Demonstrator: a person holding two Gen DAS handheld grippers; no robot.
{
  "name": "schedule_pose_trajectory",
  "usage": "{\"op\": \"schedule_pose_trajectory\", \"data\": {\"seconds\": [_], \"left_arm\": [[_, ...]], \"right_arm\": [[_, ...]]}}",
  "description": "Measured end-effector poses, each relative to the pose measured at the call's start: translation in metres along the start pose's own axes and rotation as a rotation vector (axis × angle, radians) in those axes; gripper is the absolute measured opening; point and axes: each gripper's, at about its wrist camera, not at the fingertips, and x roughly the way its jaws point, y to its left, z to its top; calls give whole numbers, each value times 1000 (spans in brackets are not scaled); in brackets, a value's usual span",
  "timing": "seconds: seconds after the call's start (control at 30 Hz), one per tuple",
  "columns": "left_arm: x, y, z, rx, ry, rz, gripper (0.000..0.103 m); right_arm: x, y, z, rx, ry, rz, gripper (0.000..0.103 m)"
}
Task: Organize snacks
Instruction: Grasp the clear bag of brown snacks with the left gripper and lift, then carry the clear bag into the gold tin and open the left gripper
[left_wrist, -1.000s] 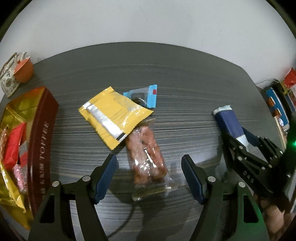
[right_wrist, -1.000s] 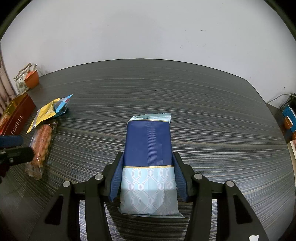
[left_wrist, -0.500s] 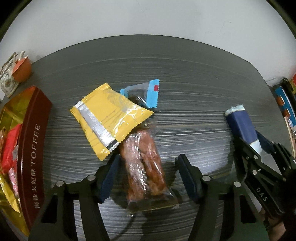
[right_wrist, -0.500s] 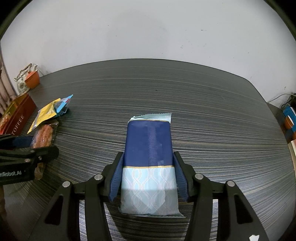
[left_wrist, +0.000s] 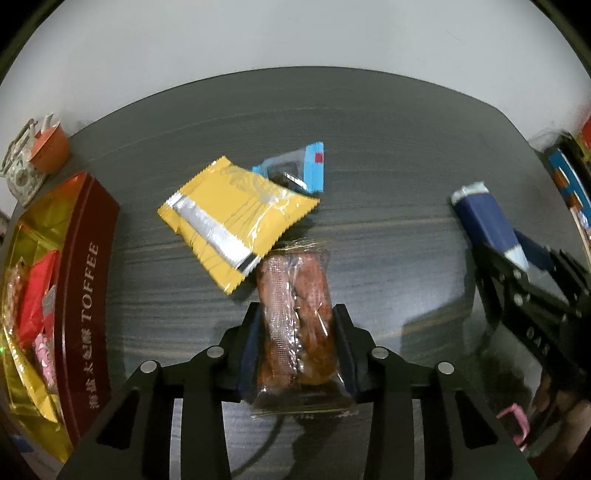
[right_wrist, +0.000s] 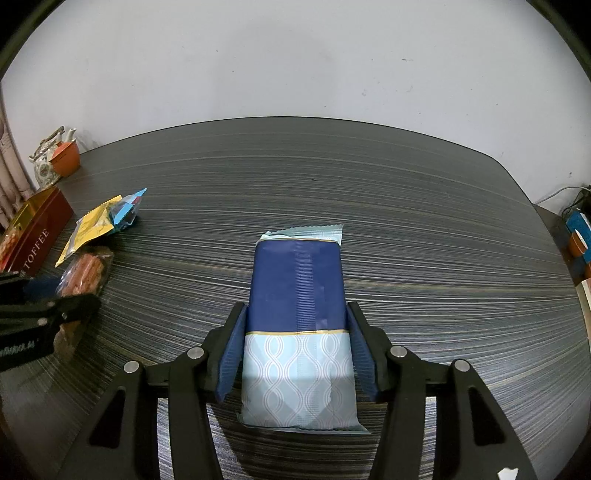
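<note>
Snacks lay scattered on the dark wood-grain bench (right_wrist: 406, 206), apparently awaiting the maroon toffee tin (left_wrist: 88, 295). The left gripper (left_wrist: 295, 332) had just closed its fingers on a clear-wrapped pack of reddish-brown snacks (left_wrist: 295, 306); the right gripper (right_wrist: 295, 354) clasped a navy-and-pale-blue packet (right_wrist: 297, 325) resting on the bench.

toffee box (left_wrist: 86, 295) cut off left, teapot (left_wrist: 20, 173) partly hidden

Left gripper (left_wrist: 295, 341): black frame, blue ribbed fingers (left_wrist: 248, 343), silver screws.
Right gripper (right_wrist: 295, 347): black frame, blue ribbed fingers (right_wrist: 232, 354), silver screws, white lettering.
</note>
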Motion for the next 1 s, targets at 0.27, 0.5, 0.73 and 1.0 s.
{"op": "schedule_pose_trajectory", "data": {"seconds": [0.27,0.5,0.73,1.0], "left_arm": [[-17,6,-21,36,9,-17,39],[-43,11,-35,69,-41,-10,39],[-72,14,-46,88,-96,7,39],[-103,58,-29,34,-165,44,39]], "right_arm": [[0,0,0,0,0,0,51],[0,1,0,0,0,-1,51],[0,1,0,1,1,-1,51],[0,-1,-1,0,1,-4,51]]}}
